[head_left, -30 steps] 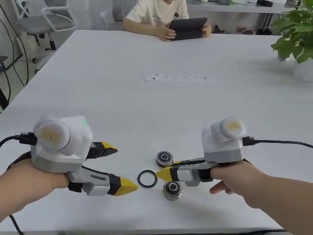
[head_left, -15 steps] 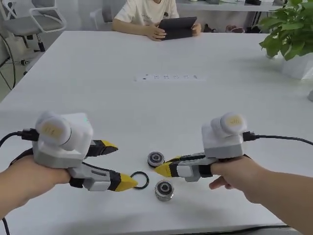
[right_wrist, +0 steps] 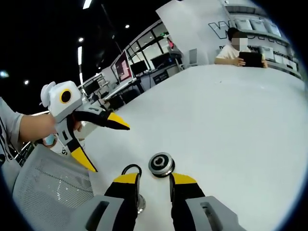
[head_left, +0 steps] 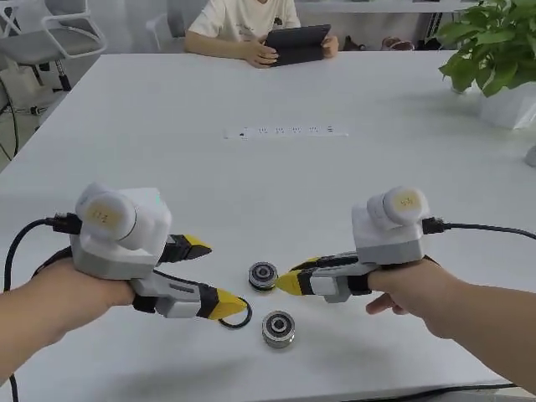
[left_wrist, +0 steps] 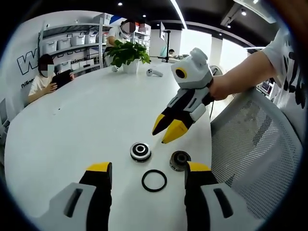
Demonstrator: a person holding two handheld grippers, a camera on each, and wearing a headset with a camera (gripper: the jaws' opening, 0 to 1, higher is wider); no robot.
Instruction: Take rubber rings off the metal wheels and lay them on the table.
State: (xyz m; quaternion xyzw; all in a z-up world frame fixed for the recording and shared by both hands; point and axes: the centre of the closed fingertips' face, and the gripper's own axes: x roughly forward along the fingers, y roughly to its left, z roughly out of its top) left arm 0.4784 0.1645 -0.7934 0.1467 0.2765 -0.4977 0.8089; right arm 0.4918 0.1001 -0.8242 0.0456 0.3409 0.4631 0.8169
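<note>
Thin black rubber ring (head_left: pixel 241 318) flat on the white table (head_left: pixel 251 184), a plain closed loop, partly hidden in the head view behind the lower yellow tip of the left gripper (head_left: pixel 221 276); seen whole in the left gripper view (left_wrist: pixel 154 180), just ahead of that gripper's jaws. Two metal wheels close by: far wheel (head_left: pixel 262 275) with a dark band round a silver face, near wheel (head_left: pixel 278 327) with a bright silver rim and dark centre. Ring, far wheel and near wheel in a tight cluster, apart from one another, ring to the left of both. Left tongs spread wide, gripping nothing, ring in line with the gap but not between the tips. Right gripper (head_left: pixel 286 282) pointing left toward the far wheel, tips just beside it without touching; jaws drawn near each other with a narrow gap, pinching nothing. Near table edge just below the near wheel, little room on that side. Broad bare tabletop ahead and to both sides, as far as a white power strip (head_left: pixel 285 131) mid-table. Well beyond, a seated person with a tablet (head_left: pixel 297 42) at the far end and a potted plant (head_left: pixel 490 42) at the far right corner. Ring round, so no long axis; lying face up. Both wheels on their flat sides, bores upward.
</note>
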